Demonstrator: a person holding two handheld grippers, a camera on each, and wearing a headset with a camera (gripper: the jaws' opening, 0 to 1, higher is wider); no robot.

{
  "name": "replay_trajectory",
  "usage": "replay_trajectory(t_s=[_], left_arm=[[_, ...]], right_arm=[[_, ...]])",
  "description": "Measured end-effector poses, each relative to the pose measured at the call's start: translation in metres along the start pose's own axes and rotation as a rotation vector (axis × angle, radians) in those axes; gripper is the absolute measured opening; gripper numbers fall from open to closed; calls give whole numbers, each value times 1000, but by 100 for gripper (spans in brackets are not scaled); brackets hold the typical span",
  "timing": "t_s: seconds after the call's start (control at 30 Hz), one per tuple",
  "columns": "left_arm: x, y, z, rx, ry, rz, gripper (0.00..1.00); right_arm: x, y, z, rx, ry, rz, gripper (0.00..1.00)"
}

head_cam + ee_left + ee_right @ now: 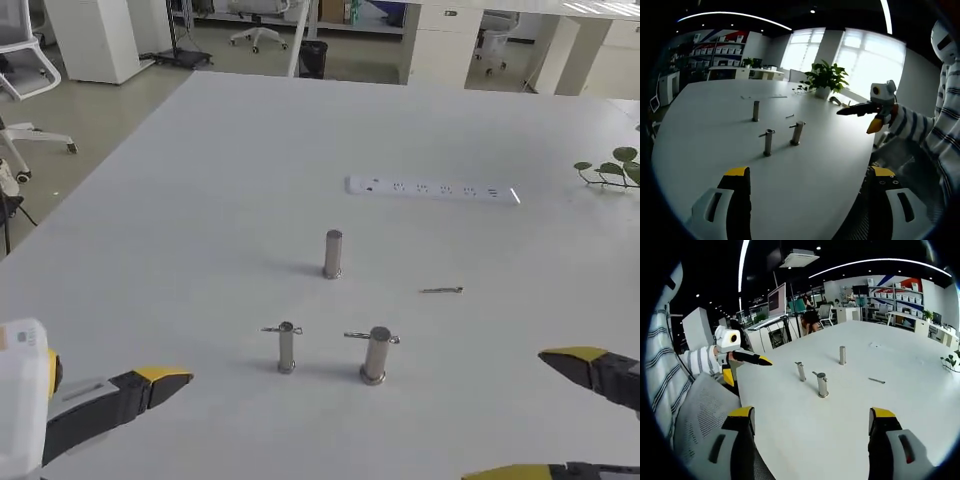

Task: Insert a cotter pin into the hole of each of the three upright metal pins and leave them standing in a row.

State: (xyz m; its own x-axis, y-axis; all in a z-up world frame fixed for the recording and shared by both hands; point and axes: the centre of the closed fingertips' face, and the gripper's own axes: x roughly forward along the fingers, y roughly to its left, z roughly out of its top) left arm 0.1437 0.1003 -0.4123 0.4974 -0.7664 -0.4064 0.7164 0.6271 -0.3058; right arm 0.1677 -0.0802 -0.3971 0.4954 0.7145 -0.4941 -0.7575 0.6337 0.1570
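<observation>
The white table (200, 180) runs from the near edge to the office floor beyond. At its far right, the left gripper view brings in a potted plant (825, 80), of which the head view catches just a few leaves. The head view gives the clearest sight of the power strip (432, 188) lying flat beyond the pins. Each gripper view takes in a striped sleeve (920, 127) holding the other tool. The left gripper (810, 172) and right gripper (811, 413) hang off the near corners, jaws spread wide and empty. The far metal pin (333, 254) stands alone, not yet fitted. The near-left metal pin (287, 350) and near-right metal pin (375, 357) stand side by side, each with an inserted cotter pin (272, 329) through its top. The loose cotter pin (441, 290) lies flat, right of the far pin.
</observation>
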Motion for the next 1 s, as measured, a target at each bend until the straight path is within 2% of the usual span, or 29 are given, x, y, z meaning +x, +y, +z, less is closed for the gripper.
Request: replay_trajectory(t_s=[0.2, 0.43, 0.6, 0.7, 0.93, 1.0], left_arm=[[-1, 0, 4, -6, -9, -2, 98], [-2, 1, 9, -4, -16, -2, 98], [-3, 4, 28, 2, -57, -7, 97], [-1, 9, 45, 20, -78, -8, 97], [13, 19, 78, 75, -95, -20, 95], [19, 21, 87, 109, -91, -27, 95]], right_arm=[[-4, 2, -4, 61, -23, -11, 97], [-5, 2, -9, 100, -8, -15, 98], [-4, 3, -8, 111, -14, -9, 98], [-4, 4, -8, 111, -14, -4, 98], [-4, 4, -8, 110, -18, 0, 97], [-5, 4, -8, 113, -21, 0, 97]])
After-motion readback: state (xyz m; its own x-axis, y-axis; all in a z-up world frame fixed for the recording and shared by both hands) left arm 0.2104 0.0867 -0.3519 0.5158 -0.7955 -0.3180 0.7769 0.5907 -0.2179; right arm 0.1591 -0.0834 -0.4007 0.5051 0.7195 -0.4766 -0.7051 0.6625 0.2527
